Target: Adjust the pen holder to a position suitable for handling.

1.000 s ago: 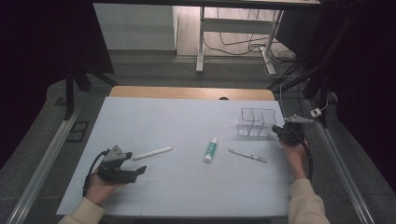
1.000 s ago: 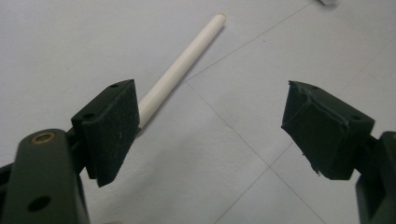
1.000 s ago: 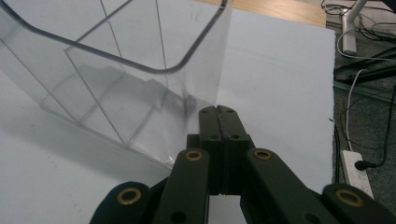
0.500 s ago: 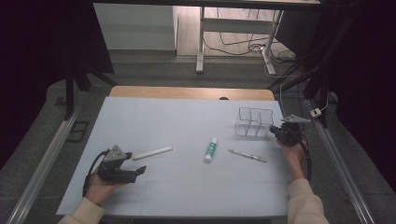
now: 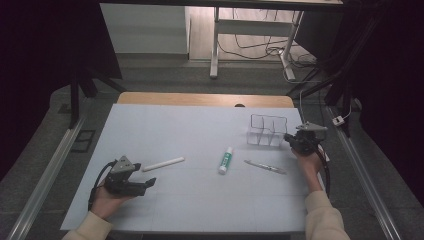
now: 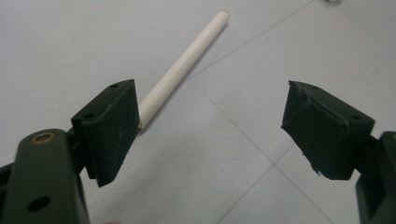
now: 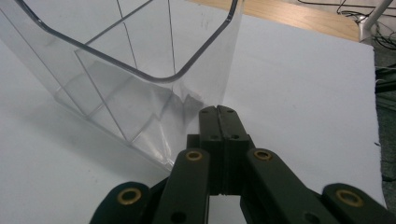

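Left gripper [image 5: 145,186]: we hold it with jaws spread, white stick [image 5: 163,163] lying just beyond them on the table [image 5: 190,130]. Right gripper [image 5: 289,138]: jaws pressed together, empty, tips against the clear organizer [image 5: 267,131] at the table's right.

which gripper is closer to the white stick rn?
Left. The left gripper sits open just short of the white stick, whose near end lies by one jaw. The right gripper is across the table, shut, at the clear organizer.

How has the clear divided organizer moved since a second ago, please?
Yes: the clear organizer has slid left, away from the table's right edge, with the shut right hand-held gripper against it.
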`<action>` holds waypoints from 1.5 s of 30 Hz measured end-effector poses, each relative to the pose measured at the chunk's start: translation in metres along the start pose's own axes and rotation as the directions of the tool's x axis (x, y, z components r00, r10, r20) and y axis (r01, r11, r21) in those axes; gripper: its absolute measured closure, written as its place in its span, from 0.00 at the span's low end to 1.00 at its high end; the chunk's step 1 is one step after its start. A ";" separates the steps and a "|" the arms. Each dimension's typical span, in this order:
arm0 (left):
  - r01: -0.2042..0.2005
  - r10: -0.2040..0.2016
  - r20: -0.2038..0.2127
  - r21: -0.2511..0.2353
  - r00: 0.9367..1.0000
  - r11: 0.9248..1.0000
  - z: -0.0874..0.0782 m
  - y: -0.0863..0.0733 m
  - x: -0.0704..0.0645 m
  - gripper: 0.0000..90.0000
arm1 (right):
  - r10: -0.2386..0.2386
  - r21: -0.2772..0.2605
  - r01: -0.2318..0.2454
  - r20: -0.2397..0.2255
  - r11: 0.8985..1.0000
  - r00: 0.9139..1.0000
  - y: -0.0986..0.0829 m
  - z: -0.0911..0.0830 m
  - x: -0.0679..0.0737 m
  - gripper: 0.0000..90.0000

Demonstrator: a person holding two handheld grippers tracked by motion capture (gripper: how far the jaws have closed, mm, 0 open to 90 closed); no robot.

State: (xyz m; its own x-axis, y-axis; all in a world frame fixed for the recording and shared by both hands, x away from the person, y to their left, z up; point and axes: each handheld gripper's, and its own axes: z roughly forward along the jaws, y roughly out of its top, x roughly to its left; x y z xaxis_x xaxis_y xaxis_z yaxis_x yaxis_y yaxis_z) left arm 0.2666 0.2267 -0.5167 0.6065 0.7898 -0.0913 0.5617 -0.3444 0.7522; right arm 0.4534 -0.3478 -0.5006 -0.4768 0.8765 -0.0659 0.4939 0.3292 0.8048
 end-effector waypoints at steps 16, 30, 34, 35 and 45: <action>-0.003 0.003 -0.005 0.004 1.000 1.000 0.000 0.000 0.000 0.21 | -0.035 0.006 0.035 -0.039 0.999 0.999 0.008 0.010 0.022 0.99; -0.003 0.003 -0.006 0.004 1.000 1.000 0.000 0.000 0.000 0.21 | -0.046 -0.002 0.046 -0.045 0.999 0.998 0.018 0.021 0.035 0.99; -0.003 0.003 -0.006 0.004 1.000 1.000 0.000 0.000 0.000 0.21 | -0.048 -0.001 0.048 -0.049 0.999 0.998 0.019 0.024 0.037 0.99; -0.004 0.004 -0.006 0.005 1.000 1.000 0.000 0.000 0.000 0.21 | -0.050 0.002 0.050 -0.048 0.999 0.998 0.020 0.025 0.038 0.99; -0.004 0.004 -0.006 0.006 1.000 1.000 0.000 0.000 0.000 0.21 | -0.037 0.001 0.038 -0.066 0.999 0.997 0.025 0.032 0.045 0.99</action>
State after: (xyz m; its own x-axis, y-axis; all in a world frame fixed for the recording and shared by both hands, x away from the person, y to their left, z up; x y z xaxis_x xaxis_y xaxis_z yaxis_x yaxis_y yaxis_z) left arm 0.2665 0.2267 -0.5171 0.6052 0.7916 -0.0842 0.5628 -0.3507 0.7485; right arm 0.4677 -0.2887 -0.5022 -0.5416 0.8387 -0.0571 0.4761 0.3620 0.8014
